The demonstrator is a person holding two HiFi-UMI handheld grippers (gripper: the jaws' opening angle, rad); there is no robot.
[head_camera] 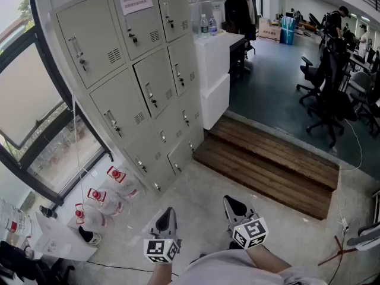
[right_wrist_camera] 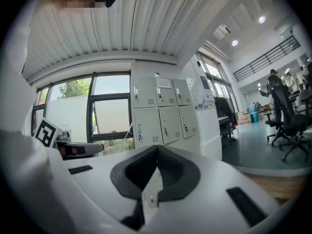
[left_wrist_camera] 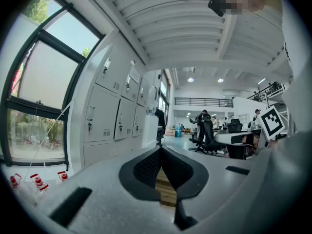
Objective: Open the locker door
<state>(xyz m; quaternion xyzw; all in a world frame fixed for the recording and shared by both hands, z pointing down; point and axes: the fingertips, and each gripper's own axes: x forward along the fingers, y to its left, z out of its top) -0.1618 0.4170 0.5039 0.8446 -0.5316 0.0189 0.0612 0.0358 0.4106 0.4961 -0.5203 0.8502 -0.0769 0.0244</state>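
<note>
A grey bank of lockers (head_camera: 136,70) stands against the window wall, all its doors closed, each with a small handle and lock. It also shows in the left gripper view as lockers (left_wrist_camera: 114,111) and in the right gripper view as lockers (right_wrist_camera: 163,113). My left gripper (head_camera: 167,218) and right gripper (head_camera: 233,205) hover low at the bottom of the head view, well short of the lockers. Both are shut with nothing between the jaws; the left gripper's tips (left_wrist_camera: 160,149) and the right gripper's tips (right_wrist_camera: 157,148) meet.
Several water bottles with red labels (head_camera: 101,198) lie on the floor by the lockers' foot. A wooden step (head_camera: 267,165) leads to an office floor with black chairs (head_camera: 329,100). A white counter (head_camera: 214,70) adjoins the lockers. A window (head_camera: 35,111) is at left.
</note>
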